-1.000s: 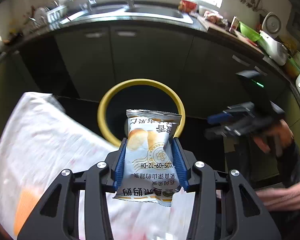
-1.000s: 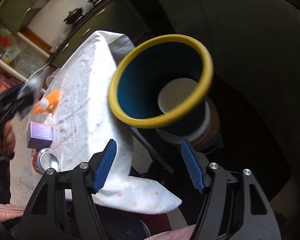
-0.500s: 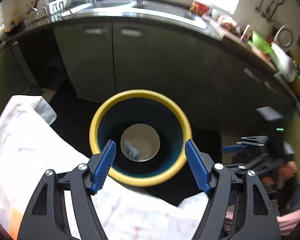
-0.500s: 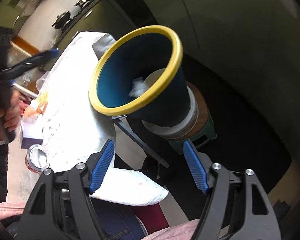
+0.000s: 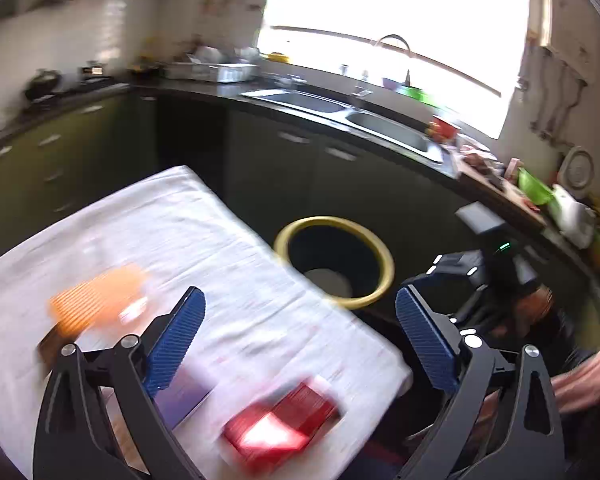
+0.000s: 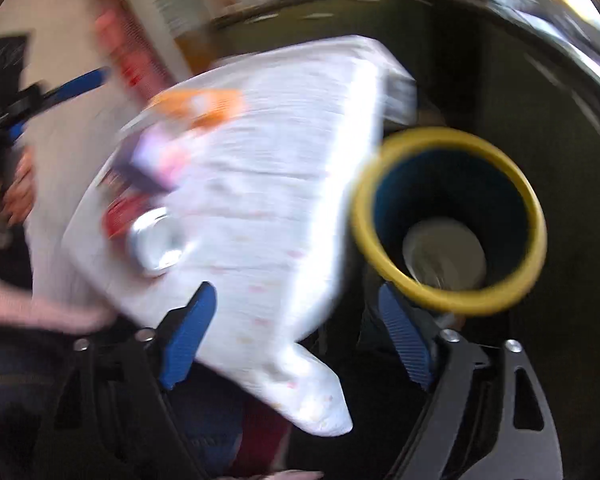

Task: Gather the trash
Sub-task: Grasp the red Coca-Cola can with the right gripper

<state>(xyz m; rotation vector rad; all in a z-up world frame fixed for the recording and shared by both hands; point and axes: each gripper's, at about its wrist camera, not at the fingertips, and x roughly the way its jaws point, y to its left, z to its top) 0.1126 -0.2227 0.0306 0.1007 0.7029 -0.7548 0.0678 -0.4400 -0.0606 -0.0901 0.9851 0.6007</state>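
Left wrist view, both ribbed-padded claws opening, empty, round yellow-rimmed bin (image 5: 333, 262), wrinkled white tablecloth (image 5: 204, 240)

Left wrist view: above table (image 5: 228, 248), facing bin (image 5: 333, 262), sink (image 5: 339, 114), window. Right wrist view: steeper, nearer bin (image 6: 447, 220). Shared: table (image 6: 268, 184), bin.

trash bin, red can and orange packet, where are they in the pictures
trash bin (image 5: 383, 258): left wrist view, on the yellow rim's right side.
red can (image 5: 284, 426): left wrist view, on its blurred red side.
orange packet (image 5: 94, 300): left wrist view, on the middle of the blurred orange shape.
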